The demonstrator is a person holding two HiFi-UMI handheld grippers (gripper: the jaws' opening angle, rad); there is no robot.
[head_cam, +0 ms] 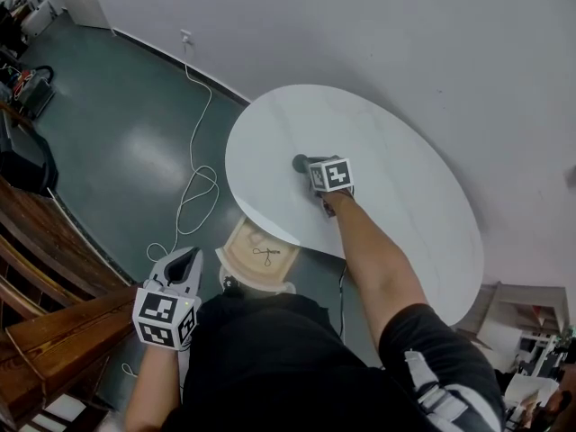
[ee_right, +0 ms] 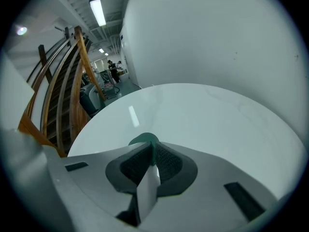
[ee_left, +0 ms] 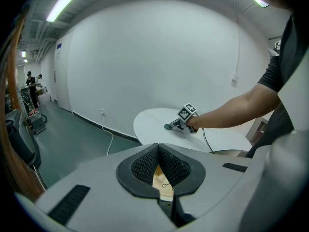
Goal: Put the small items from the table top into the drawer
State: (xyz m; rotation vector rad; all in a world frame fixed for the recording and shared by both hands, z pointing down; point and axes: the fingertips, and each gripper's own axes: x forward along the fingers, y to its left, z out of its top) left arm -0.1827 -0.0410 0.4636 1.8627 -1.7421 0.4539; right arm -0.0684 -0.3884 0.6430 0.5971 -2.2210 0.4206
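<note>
The right gripper (ee_right: 151, 154) rested on the round white table (head_cam: 387, 151), its 2 jaws pinching a small green disc (ee_right: 142, 140) at their tips. The left gripper (ee_left: 158, 149) hung low beside the open wooden drawer (head_cam: 247, 264), its jaw tips pressed together.

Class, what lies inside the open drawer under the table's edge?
In the drawer lies one small dark wiry item. The drawer's rear is covered by the table, so anything there is unseen.
</note>
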